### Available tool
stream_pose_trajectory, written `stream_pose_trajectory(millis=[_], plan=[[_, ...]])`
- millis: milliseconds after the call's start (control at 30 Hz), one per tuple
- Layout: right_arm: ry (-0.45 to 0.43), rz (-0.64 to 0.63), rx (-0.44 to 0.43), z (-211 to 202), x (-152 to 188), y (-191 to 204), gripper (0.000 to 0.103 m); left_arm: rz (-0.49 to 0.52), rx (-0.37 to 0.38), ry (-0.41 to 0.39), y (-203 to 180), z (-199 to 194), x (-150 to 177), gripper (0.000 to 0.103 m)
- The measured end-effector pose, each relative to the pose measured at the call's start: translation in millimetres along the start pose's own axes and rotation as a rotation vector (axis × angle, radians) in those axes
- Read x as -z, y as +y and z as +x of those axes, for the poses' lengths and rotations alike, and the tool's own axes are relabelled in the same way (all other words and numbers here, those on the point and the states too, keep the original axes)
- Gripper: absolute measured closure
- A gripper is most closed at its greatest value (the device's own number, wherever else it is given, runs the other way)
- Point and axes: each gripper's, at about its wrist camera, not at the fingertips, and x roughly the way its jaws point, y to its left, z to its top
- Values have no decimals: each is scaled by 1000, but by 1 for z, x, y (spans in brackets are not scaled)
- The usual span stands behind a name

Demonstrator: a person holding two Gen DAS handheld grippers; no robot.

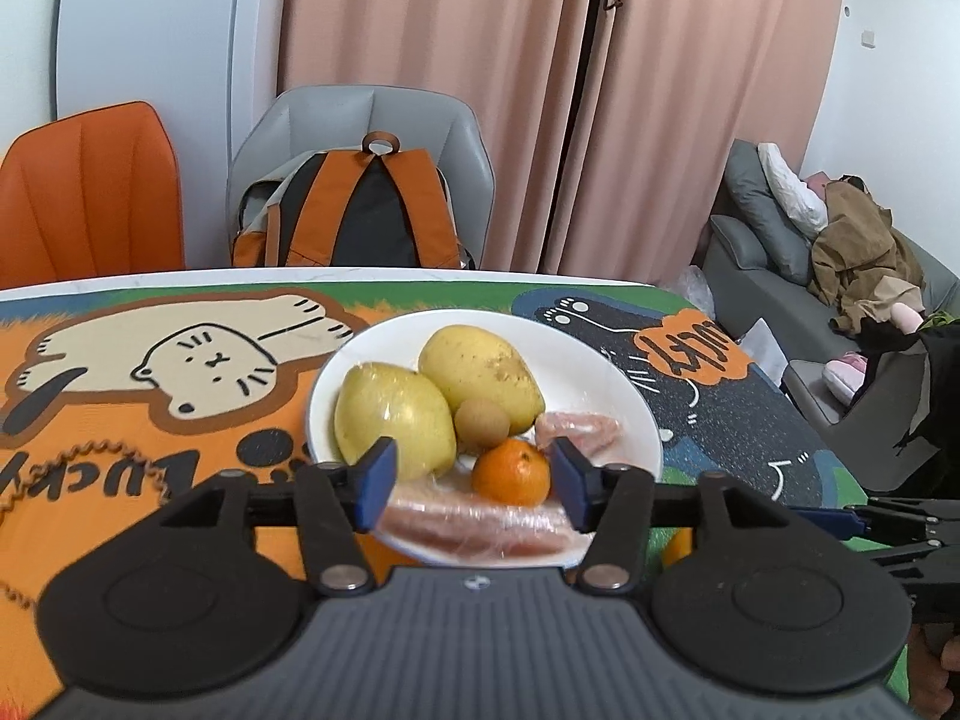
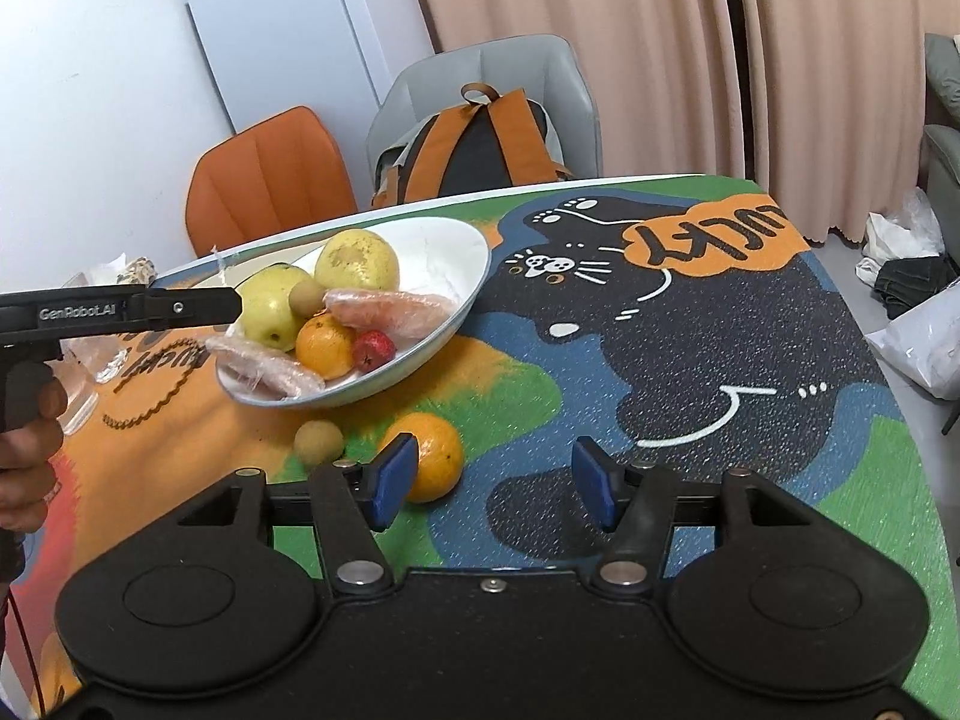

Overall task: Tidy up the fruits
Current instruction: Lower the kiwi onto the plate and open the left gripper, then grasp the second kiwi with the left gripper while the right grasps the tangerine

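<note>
Right wrist | plate (image 2: 462,276): pears, orange, wrapped pieces | both claws (image 2: 492,486) (image 1: 474,483) spread, empty

Glossy white ceramic plate (image 1: 630,414) ahead of jaws; cling-film-wrapped pink pieces (image 1: 480,525) shiny; printed cartoon-cat tablecloth (image 2: 690,330) matt, grainy.

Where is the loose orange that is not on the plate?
In the right wrist view the loose orange lies on the cat-print mat, in front of the white plate, beside a small brown fruit and partly behind the right gripper's left finger.
</note>
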Motion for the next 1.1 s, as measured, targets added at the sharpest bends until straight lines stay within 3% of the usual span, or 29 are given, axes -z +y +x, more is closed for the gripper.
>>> stream_pose_trajectory(millis=[133,233,367,467,1100], plan=[[-3,2,-3,-4,4,2,38,-7,-7,-15,-1,-11,8,20],[-5,-1,-11,-7,7,4,31,-11,-15,-10,-2,-16,15,17],[-24,-29,-21,-13,10,11,8,-13,-20,1,-5,-20,24,17],[-42,-43,-27,-17,13,15,0,-16,-16,5,-6,-23,31,17],[-33,-47,-10,-19,29,12,0,-46,13,19,-24,-15,64,18]])
